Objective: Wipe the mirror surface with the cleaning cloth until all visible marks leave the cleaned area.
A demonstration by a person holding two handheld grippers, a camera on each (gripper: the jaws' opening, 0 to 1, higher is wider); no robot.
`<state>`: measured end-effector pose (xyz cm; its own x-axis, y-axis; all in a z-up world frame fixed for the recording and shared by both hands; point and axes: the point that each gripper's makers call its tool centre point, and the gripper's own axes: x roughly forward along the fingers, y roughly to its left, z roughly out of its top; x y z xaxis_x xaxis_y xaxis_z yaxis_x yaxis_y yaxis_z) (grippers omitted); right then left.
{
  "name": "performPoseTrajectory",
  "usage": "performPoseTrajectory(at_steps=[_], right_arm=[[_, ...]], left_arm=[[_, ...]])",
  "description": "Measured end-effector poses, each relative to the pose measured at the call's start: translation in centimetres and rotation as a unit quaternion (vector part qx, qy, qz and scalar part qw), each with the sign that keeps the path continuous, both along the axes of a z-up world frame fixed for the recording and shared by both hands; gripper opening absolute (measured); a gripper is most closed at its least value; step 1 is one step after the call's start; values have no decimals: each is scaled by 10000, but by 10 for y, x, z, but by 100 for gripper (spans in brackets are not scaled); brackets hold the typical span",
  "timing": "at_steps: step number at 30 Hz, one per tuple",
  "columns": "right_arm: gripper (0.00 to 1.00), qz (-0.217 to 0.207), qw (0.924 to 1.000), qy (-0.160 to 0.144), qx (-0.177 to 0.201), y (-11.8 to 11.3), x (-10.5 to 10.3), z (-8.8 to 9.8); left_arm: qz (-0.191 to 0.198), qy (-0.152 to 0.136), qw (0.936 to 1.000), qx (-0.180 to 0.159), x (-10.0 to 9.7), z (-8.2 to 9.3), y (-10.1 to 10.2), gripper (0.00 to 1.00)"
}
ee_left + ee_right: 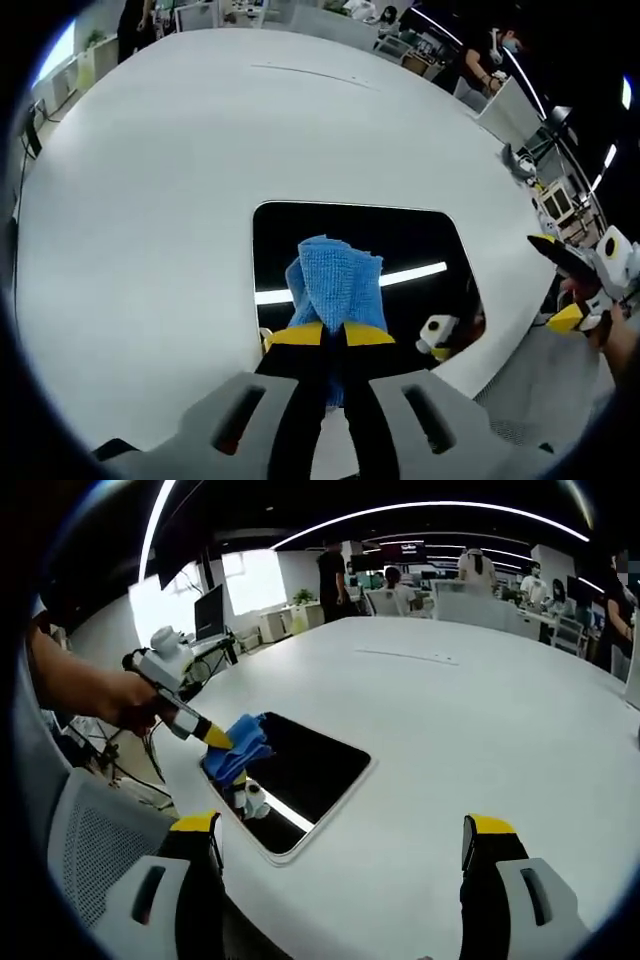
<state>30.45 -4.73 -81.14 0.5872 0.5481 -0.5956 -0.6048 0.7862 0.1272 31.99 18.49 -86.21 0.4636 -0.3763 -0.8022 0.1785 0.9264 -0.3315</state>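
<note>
A large white desk (pixel 480 710) is seen, with a dark rectangular mirror (pixel 410 245) laid flat near its edge. A blue cleaning cloth (pixel 335 285) is pinched between the pressed-together jaws of the left gripper (pixel 333 335) and rests on the mirror's near side. The right gripper (pixel 340 845) is held above the desk edge, its jaws spread wide and empty.

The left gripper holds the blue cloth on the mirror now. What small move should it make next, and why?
Probably a short stroke of the left gripper across the glass, away from the near edge. It is shut on the blue cloth, which lies at the near part of the mirror, so most of the dark surface lies beyond it. The right gripper is open and hangs apart over the white table.
</note>
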Motion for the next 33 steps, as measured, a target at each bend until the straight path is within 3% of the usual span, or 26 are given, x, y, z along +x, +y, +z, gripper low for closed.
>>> performPoseTrajectory(at_steps=[14,33], right_arm=[[99,100,9997,-84,-190,-9,0,-5],[99,45,10000,-52,-56,-3,3,-2]], left_arm=[[-74,40,10000,-5,-14,0,2,2],[143,145,9997,-98,-15,-1,17,2]])
